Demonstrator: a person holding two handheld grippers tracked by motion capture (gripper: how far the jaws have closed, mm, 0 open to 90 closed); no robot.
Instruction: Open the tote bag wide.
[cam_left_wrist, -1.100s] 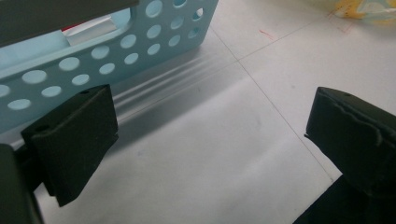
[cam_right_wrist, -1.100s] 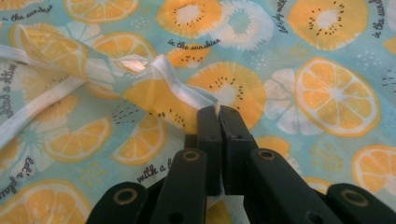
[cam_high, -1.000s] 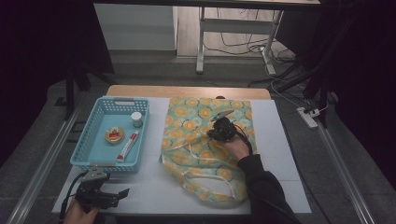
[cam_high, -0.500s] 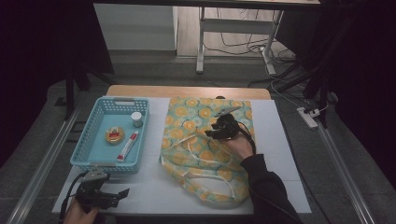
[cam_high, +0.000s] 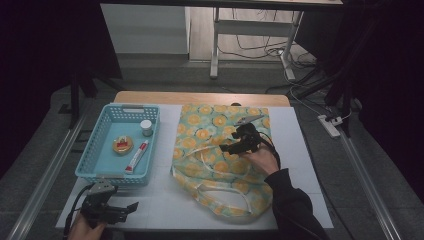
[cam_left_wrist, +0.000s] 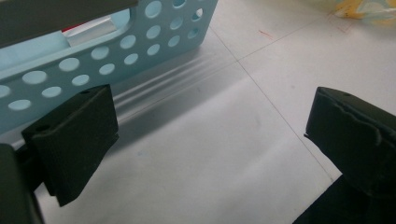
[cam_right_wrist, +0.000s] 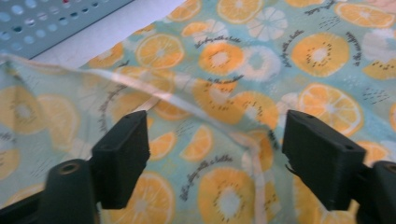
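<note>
The right hand-held gripper (cam_high: 231, 147) is held over the fruit-print bag (cam_high: 220, 155), which lies flat on the white counter (cam_high: 300, 165) just beside the blue basket (cam_high: 100, 172). Its jaws have just been opening and now stand spread, with nothing pinched between them. The left hand-held gripper (cam_high: 131, 207) is rested near the counter's front edge, jaws likewise spread and empty. The bag is judged light, soft and limp, apt to sag and crumple, so a pale handle strap (cam_right_wrist: 154, 93) or the hem is best pinched. The printed lettering and strap folds are made plain by the right gripper view, while the basket's contents are seen from the high view.
</note>
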